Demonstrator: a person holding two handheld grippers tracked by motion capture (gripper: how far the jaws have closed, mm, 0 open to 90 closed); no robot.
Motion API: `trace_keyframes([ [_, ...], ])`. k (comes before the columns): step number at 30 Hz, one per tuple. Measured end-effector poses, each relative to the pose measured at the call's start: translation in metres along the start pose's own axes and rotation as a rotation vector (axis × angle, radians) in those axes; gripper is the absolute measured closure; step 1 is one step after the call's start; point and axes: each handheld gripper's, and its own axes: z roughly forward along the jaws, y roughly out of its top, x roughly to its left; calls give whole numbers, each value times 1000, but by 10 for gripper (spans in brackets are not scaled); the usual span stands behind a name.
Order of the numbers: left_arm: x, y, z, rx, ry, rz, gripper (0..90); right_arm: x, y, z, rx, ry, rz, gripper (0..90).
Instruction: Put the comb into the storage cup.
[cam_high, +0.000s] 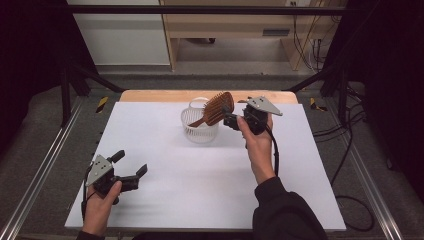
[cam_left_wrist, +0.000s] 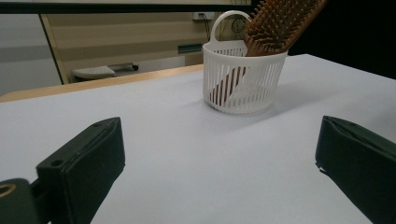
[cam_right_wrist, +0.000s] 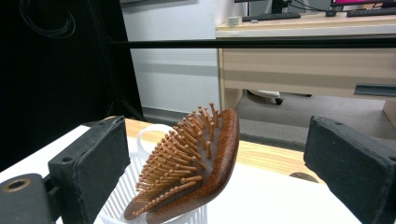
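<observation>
The wooden hairbrush (cam_high: 218, 107) stands handle-down in the white slotted basket (cam_high: 199, 131) at the table's far middle, stiff and probably light, best pinched across its head's edges by the right gripper (cam_high: 231, 120), jaws wide beside it, while the left gripper (cam_high: 131, 167) rests agape near the front.

Two black hand-held grippers, one dark sleeve

The left gripper (cam_high: 131, 168) and right gripper (cam_high: 229, 116) are both black, each topped with a grey three-cornered plate dotted with small holes. A black cable (cam_high: 274, 150) trails from the right one along the forearm. Their jaws are thick, blocky black pads with a round hole near the base. The person's right arm wears a dark sleeve (cam_high: 282, 210).
</observation>
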Motion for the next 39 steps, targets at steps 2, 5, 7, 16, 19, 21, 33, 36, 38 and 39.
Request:
trace_keyframes([
  [2, 0, 0, 0, 0, 1, 0, 16, -1, 1, -2, -2, -4, -4, 68],
  [5, 0, 0, 0, -2, 3, 1, 17, -2, 2, -5, -9, -10, -9, 66],
  [7, 0, 0, 0, -2, 4, 0, 17, -3, 2, -7, -10, -12, -6, 62],
  [16, 1, 0, -1, -2, 7, 0, 17, -9, 5, -15, -48, -34, -15, 60],
  [19, 1, 0, -1, -2, 8, -2, 17, -10, 6, -18, -56, -46, -23, 60],
  [21, 1, 0, -1, -3, 8, -2, 17, -12, 6, -20, -60, -49, -31, 58],
  [33, 4, 1, -3, -15, 19, -6, 16, -21, 6, -32, -45, -20, -44, 48],
  [36, 4, 1, -4, -16, 22, -4, 16, -25, 6, -37, -50, -28, -44, 29],
  [38, 4, 1, -5, -19, 22, -5, 17, -28, 6, -40, -56, -30, -41, 24],
  [39, 3, 2, -6, -25, 22, -8, 16, -29, 5, -41, -57, -28, -36, 20],
])
